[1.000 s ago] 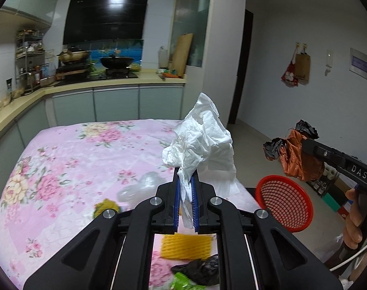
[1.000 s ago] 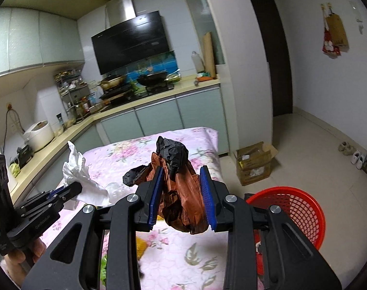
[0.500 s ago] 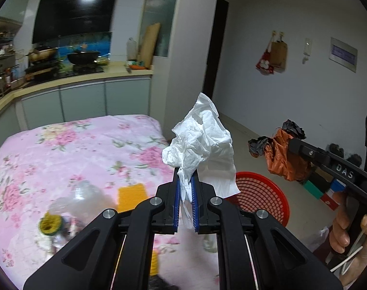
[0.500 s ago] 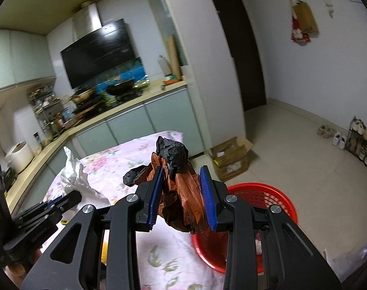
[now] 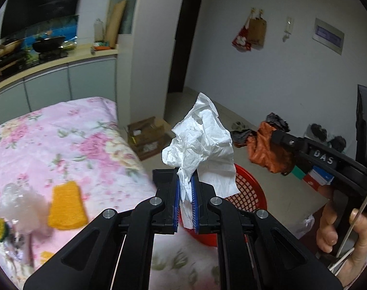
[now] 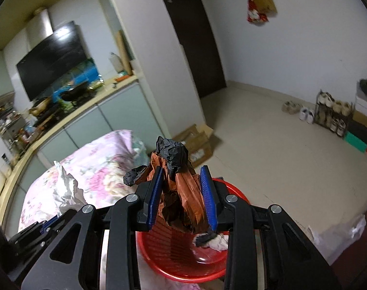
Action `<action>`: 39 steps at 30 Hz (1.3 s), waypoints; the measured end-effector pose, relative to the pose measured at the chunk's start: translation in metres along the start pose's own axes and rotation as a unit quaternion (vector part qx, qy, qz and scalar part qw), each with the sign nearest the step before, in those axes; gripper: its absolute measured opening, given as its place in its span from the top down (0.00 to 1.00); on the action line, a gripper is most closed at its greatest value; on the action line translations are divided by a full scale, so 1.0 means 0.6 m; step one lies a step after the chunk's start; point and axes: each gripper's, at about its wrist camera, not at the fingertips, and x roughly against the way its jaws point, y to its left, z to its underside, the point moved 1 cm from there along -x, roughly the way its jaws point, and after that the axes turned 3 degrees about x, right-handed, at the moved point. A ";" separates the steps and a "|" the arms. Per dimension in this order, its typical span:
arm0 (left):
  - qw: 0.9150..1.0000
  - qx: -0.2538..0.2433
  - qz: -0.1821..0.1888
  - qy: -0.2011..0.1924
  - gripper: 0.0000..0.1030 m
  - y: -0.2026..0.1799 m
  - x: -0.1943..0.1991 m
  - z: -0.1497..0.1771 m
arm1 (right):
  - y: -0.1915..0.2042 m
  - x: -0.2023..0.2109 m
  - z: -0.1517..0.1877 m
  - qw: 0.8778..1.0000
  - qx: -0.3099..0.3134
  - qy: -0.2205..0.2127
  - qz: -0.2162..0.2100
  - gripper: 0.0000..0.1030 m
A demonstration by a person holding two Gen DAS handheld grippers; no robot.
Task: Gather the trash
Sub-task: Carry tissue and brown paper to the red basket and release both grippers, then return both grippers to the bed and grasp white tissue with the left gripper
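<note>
My left gripper (image 5: 185,188) is shut on a crumpled white tissue (image 5: 202,142) and holds it in the air past the table's edge, near the red mesh basket (image 5: 248,191) on the floor. My right gripper (image 6: 182,193) is shut on a brown and black plastic bag (image 6: 181,181) and holds it right above the red basket (image 6: 183,263), which has a little crumpled trash inside. The bag also shows in the left wrist view (image 5: 265,145), and the tissue in the right wrist view (image 6: 64,188).
The table with the pink floral cloth (image 5: 62,130) carries a yellow foam net (image 5: 64,205), a clear crumpled plastic piece (image 5: 21,203) and other scraps. A cardboard box (image 6: 195,142) lies on the floor, a shoe rack (image 6: 333,111) stands by the wall, and a white plastic bag (image 6: 338,232) lies at right.
Both grippers have swung to the right, away from the table and toward the red basket, each still holding its trash. The right gripper is now directly over the basket.
</note>
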 end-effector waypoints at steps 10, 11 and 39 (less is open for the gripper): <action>0.998 -0.018 0.016 0.062 0.93 -0.050 -0.115 0.021 | -0.044 -0.044 0.011 0.999 -0.039 0.022 0.030 0.69; 0.997 -0.019 0.015 0.067 0.93 -0.052 -0.121 0.023 | -0.050 -0.049 0.013 0.998 -0.042 0.025 0.031 0.69; 0.999 0.020 -0.033 0.003 0.34 0.030 -0.003 0.017 | -0.006 0.005 0.010 0.999 -0.025 0.005 -0.029 0.41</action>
